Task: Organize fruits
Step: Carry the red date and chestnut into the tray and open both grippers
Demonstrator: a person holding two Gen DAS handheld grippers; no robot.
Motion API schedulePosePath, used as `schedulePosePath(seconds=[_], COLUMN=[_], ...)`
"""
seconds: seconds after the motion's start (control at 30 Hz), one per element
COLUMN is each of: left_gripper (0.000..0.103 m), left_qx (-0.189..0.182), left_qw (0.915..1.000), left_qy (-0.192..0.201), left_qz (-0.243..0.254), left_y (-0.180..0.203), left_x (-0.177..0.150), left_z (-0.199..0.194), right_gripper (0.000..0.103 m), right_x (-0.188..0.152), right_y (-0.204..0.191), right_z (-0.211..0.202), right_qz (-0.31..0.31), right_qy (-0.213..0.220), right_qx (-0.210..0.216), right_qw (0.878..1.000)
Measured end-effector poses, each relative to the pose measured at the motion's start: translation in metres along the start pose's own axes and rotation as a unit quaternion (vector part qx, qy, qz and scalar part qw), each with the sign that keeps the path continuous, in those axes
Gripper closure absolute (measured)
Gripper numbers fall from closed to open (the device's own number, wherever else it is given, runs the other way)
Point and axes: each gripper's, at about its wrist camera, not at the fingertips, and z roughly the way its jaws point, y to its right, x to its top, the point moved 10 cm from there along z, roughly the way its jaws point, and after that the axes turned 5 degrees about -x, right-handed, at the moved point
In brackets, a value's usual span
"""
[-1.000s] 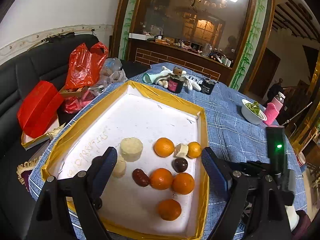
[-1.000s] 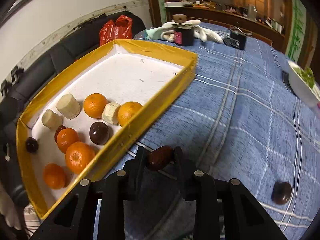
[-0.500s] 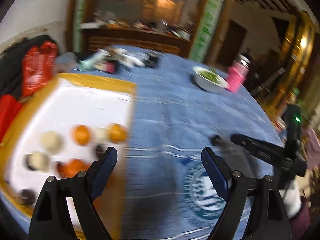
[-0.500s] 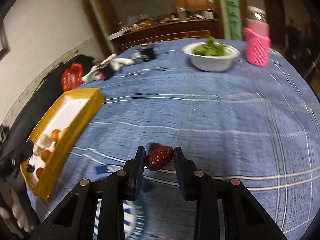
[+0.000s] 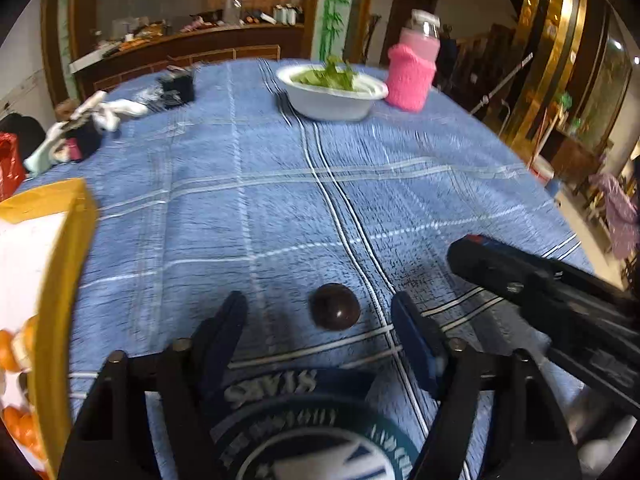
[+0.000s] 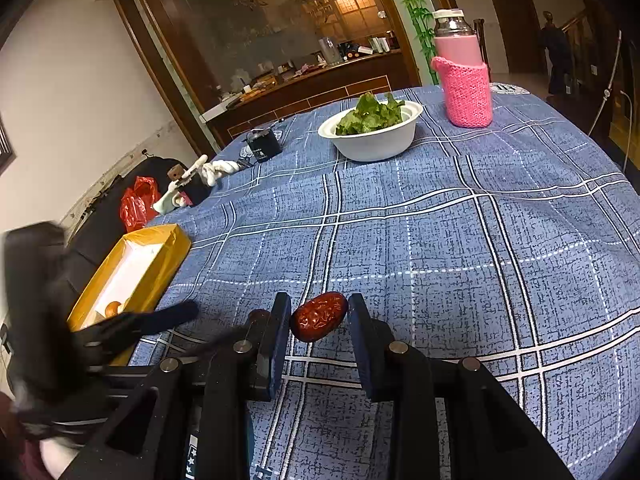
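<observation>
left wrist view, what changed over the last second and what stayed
The left gripper swung from over the yellow-rimmed white tray to the blue plaid tablecloth; its jaws have just been closing, with the round dark brown fruit between them but untouched. The right gripper kept its hold on the wrinkled red date.

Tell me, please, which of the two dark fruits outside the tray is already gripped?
The wrinkled red date, pinched in the right gripper. The smooth dark round fruit lies untouched on the tablecloth between the left gripper's closing fingers.
</observation>
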Motion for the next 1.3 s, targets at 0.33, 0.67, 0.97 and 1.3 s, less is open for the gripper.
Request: schedulePosePath(seconds=[0.33,0.67,0.97,1.3], left_gripper=[0.079,0.078,0.078,0.048], left_qx=[-0.009,0.091,0.141,0.138], left_qw=[0.9979,0.9686,0.9427,0.9345], left_qy=[0.036,0.130,0.152,0.153], left_qz=[-0.053,-0.191,-0.262,-0.290], left_y=[-0.027,-0.185,-0.275,-0.307], left_x=[-0.005,-0.051,-0.089,-0.100], left_z=[-0.038,-0.179,-0.217,-0.214], right_gripper=[0.071,0.070,0.070,0.066], right_x=[-0.004,-0.011,-0.023,-0.043], right_y=[0.000,-0.058,-0.220,-0.296], right_z=[0.005,0.004,0.024,0.106], right_qz=[-0.008,-0.047,-0.149,-0.185], right_qy=[-0.007,-0.019,-0.067,-0.138], right_qx=[-0.011,0.016,0.110,0.103], right_qw=[1.000,0.999,0.980,0.967])
